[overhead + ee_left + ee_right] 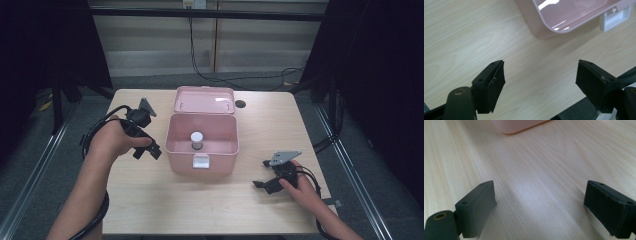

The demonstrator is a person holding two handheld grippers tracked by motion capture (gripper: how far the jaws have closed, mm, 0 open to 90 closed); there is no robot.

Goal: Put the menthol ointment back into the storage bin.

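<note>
Tools: left tool (150, 150) and right tool (261, 180), jaws spread wide, grip nothing and hover over the table (260, 125). Between them stands a pink box (201, 145), lid up, white-capped bottle (197, 140) upright inside.

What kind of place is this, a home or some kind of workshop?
Probably a lab or recording station, not a home. A bare wooden table stands inside a dark metal frame, cables run loose over the floor behind it, and on the table sits one pink box.
</note>
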